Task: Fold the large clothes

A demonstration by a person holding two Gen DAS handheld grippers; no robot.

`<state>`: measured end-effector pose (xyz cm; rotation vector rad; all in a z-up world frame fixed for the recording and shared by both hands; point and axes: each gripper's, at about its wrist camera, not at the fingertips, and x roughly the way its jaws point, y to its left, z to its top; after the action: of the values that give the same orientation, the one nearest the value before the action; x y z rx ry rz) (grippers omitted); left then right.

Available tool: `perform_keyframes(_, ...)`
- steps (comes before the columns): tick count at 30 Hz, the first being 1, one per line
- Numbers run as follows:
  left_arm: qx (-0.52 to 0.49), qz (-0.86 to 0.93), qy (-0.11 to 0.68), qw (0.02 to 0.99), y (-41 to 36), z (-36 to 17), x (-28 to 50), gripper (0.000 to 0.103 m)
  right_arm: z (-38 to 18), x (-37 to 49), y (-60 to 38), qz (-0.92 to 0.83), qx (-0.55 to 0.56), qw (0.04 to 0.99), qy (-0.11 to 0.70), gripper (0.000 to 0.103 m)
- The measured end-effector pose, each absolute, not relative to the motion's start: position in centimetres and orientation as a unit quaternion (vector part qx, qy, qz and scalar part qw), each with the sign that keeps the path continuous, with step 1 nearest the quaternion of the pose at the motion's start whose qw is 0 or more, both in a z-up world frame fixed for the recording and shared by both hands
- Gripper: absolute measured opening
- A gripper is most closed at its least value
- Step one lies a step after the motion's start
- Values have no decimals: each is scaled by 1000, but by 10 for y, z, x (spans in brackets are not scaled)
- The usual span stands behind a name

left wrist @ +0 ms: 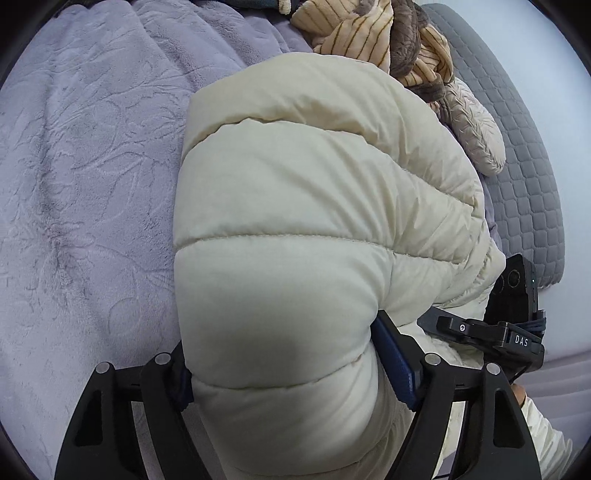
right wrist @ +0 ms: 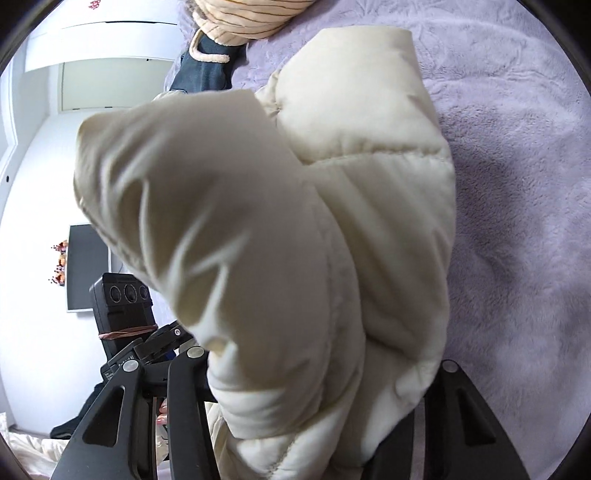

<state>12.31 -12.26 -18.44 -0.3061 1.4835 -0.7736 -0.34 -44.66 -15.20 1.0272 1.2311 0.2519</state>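
Puffer jacket (left wrist: 314, 221) runs lengthwise away from you; left gripper (left wrist: 295, 376) and right gripper (right wrist: 317, 387) each clamp its near end between part-closed jaws

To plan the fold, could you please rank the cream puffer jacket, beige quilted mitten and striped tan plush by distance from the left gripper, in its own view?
1. Cream puffer jacket: between the left gripper fingers.
2. Beige quilted mitten: upper right, beyond the jacket.
3. Striped tan plush: top edge, farthest.
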Motion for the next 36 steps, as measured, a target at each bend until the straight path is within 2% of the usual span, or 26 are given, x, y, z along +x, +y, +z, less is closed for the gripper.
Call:
perform_keyframes(4,-144,-332,660,659,-100,-183,119,80,-146,-6,-425,120,458,686,552,52)
perform_keyframes(10,-144,-314,670,657,-99,-198,118,80,-142,-6,-409,103,408,696,582,62)
perform_keyframes(23,-152,-332,659,658,-97,-171,116,76,-141,-26,-421,116,435,687,570,61)
perform_keyframes(36,-192,-308,608,707,36,-113,153,76,-90,24,-333,191,407,702,553,61)
